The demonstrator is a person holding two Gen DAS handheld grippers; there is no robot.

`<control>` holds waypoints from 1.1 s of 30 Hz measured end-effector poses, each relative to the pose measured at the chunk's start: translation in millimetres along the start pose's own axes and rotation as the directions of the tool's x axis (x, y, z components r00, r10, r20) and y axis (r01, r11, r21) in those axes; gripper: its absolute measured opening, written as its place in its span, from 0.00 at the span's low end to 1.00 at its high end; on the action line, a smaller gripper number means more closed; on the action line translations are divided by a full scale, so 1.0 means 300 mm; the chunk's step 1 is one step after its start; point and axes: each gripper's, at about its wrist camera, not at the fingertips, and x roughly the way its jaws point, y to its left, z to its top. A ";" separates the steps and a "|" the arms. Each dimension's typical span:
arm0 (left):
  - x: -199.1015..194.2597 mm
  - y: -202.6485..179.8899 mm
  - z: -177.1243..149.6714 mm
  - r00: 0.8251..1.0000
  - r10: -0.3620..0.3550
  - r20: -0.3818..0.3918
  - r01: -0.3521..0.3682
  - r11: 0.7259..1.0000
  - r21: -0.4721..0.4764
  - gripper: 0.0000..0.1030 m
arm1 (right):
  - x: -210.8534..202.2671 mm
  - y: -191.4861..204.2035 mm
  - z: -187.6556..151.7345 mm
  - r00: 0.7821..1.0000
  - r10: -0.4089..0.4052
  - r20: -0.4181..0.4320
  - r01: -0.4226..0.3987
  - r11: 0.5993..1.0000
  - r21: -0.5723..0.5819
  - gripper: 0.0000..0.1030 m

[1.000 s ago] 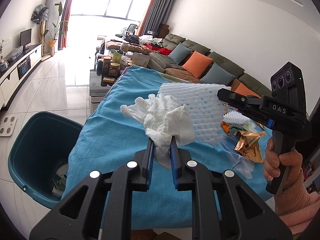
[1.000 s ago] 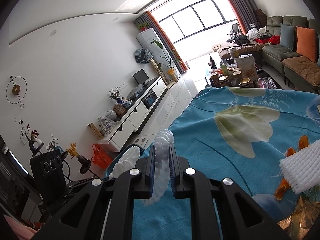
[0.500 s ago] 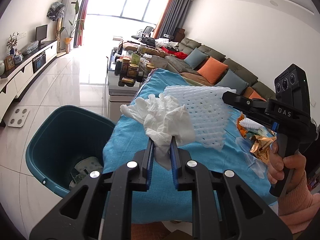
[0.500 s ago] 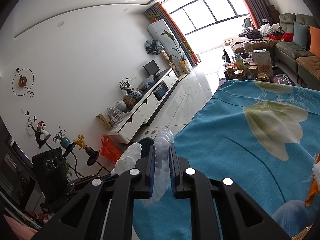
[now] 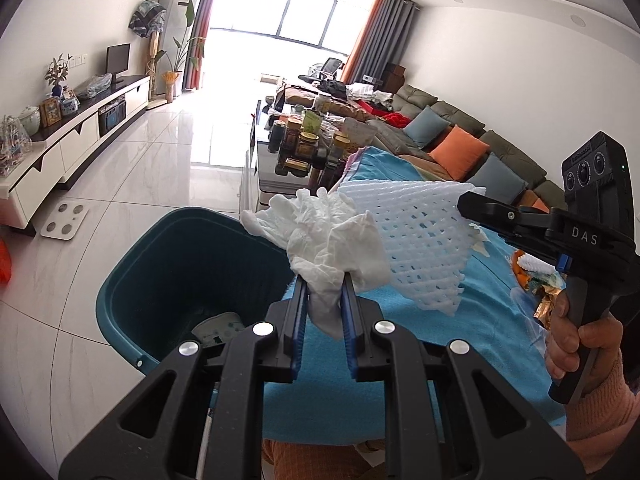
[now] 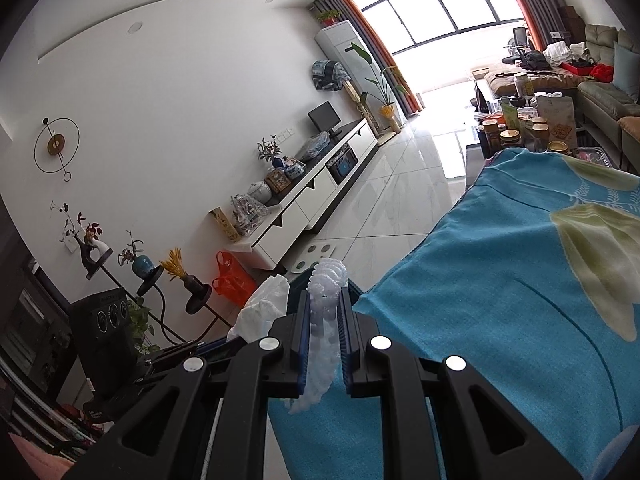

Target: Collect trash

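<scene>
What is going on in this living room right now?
A person holds a gripper in each hand and is clearing rubbish off a table covered with a blue cloth. The left gripper is shut on a crumpled white tissue. The right gripper is shut on a white foam fruit net. Both pieces hang near the table's edge by the dark teal plastic bin, not yet dropped.

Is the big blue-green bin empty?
No. The teal plastic bin already has something in it: a pale printed packet lies at the bottom. The rest is hidden.
</scene>
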 end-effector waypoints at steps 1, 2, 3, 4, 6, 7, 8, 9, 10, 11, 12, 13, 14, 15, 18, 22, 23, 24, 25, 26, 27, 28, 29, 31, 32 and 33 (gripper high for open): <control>-0.001 0.011 0.001 1.000 0.008 0.002 -0.008 1.000 -0.004 0.16 | 0.011 0.006 0.001 1.000 0.004 -0.005 -0.004 1.000 -0.002 0.12; -0.004 0.023 0.002 1.000 0.015 0.003 -0.015 1.000 -0.008 0.16 | 0.021 0.012 0.002 1.000 0.009 -0.011 -0.009 1.000 -0.004 0.12; -0.006 0.032 0.003 1.000 0.023 0.003 -0.023 1.000 -0.011 0.16 | 0.033 0.021 0.004 1.000 0.012 -0.016 -0.012 1.000 -0.007 0.12; -0.008 0.042 0.005 1.000 0.030 0.003 -0.030 0.999 -0.014 0.16 | 0.044 0.027 0.004 1.000 0.014 -0.021 -0.014 1.000 -0.010 0.12; -0.006 0.061 0.008 0.999 0.043 0.001 -0.043 0.999 -0.019 0.16 | 0.064 0.039 0.006 0.999 0.018 -0.031 -0.019 1.000 -0.016 0.12; -0.006 0.070 0.007 0.999 0.048 -0.001 -0.048 0.999 -0.022 0.16 | 0.073 0.043 0.007 0.999 0.020 -0.035 -0.021 1.000 -0.017 0.12; -0.006 0.080 0.006 0.999 0.053 -0.003 -0.053 0.998 -0.025 0.16 | 0.084 0.048 0.009 0.999 0.023 -0.039 -0.024 1.000 -0.015 0.12; -0.005 0.089 0.005 0.998 0.057 -0.004 -0.057 0.998 -0.030 0.16 | 0.092 0.051 0.007 0.999 0.026 -0.043 -0.026 1.000 -0.014 0.12; -0.004 0.096 0.005 0.998 0.061 -0.006 -0.061 0.998 -0.033 0.16 | 0.101 0.052 0.007 0.999 0.025 -0.047 -0.026 1.000 -0.013 0.12; -0.002 0.103 0.005 0.998 0.066 -0.007 -0.066 0.997 -0.036 0.16 | 0.103 0.055 0.005 0.998 0.025 -0.050 -0.026 1.000 -0.013 0.12; 0.002 0.108 0.005 0.998 0.070 -0.010 -0.070 0.997 -0.038 0.16 | 0.110 0.057 0.006 0.998 0.026 -0.054 -0.027 1.000 -0.013 0.12; 0.005 0.111 0.001 0.997 0.073 -0.012 -0.074 0.996 -0.040 0.16 | 0.118 0.058 0.005 0.998 0.027 -0.059 -0.027 1.000 -0.013 0.12; 0.010 0.118 0.000 0.997 0.078 -0.015 -0.079 0.996 -0.043 0.16 | 0.125 0.058 0.007 0.998 0.026 -0.062 -0.027 1.000 -0.012 0.12; 0.013 0.124 -0.002 0.996 0.082 -0.018 -0.083 0.996 -0.045 0.16 | 0.132 0.059 0.008 0.998 0.026 -0.065 -0.027 1.000 -0.011 0.12; 0.025 0.132 -0.006 0.996 0.090 -0.025 -0.092 0.994 -0.056 0.16 | 0.157 0.060 0.006 0.996 0.029 -0.082 -0.029 1.000 -0.004 0.13; 0.034 0.142 -0.014 0.994 0.103 -0.030 -0.105 0.993 -0.063 0.16 | 0.191 0.063 0.012 0.995 0.025 -0.098 -0.026 1.000 0.000 0.13; 0.036 0.145 -0.017 0.994 0.106 -0.032 -0.107 0.992 -0.063 0.16 | 0.195 0.061 0.015 0.994 0.025 -0.102 -0.025 1.000 0.001 0.13; 0.040 0.146 -0.020 0.994 0.107 -0.033 -0.109 0.992 -0.064 0.16 | 0.202 0.061 0.014 0.994 0.024 -0.106 -0.024 1.000 0.002 0.13; 0.044 0.150 -0.022 0.993 0.109 -0.035 -0.111 0.992 -0.065 0.16 | 0.210 0.063 0.015 0.993 0.024 -0.112 -0.024 1.000 0.002 0.13; 0.048 0.153 -0.022 0.993 0.111 -0.037 -0.113 0.991 -0.068 0.16 | 0.218 0.063 0.016 0.993 0.024 -0.118 -0.024 1.000 0.002 0.13; 0.051 0.155 -0.023 0.993 0.111 -0.038 -0.114 0.991 -0.070 0.16 | 0.226 0.064 0.017 0.992 0.022 -0.123 -0.022 1.000 0.001 0.13; 0.054 0.158 -0.025 0.993 0.113 -0.040 -0.116 0.991 -0.072 0.16 | 0.235 0.066 0.017 0.992 0.021 -0.128 -0.021 1.000 -0.002 0.13; 0.058 0.163 -0.030 0.992 0.115 -0.042 -0.118 0.990 -0.074 0.16 | 0.243 0.069 0.018 0.991 0.020 -0.132 -0.020 1.000 -0.003 0.13; 0.068 0.171 -0.036 0.991 0.122 -0.049 -0.125 0.989 -0.079 0.16 | 0.265 0.077 0.027 0.990 0.019 -0.140 -0.020 1.000 -0.004 0.13; 0.076 0.172 -0.036 0.991 0.125 -0.054 -0.129 0.988 -0.081 0.16 | 0.274 0.081 0.029 0.989 0.017 -0.144 -0.018 1.000 -0.006 0.13; 0.084 0.176 -0.038 0.990 0.127 -0.058 -0.131 0.988 -0.084 0.16 | 0.284 0.085 0.030 0.989 0.015 -0.149 -0.017 1.000 -0.010 0.13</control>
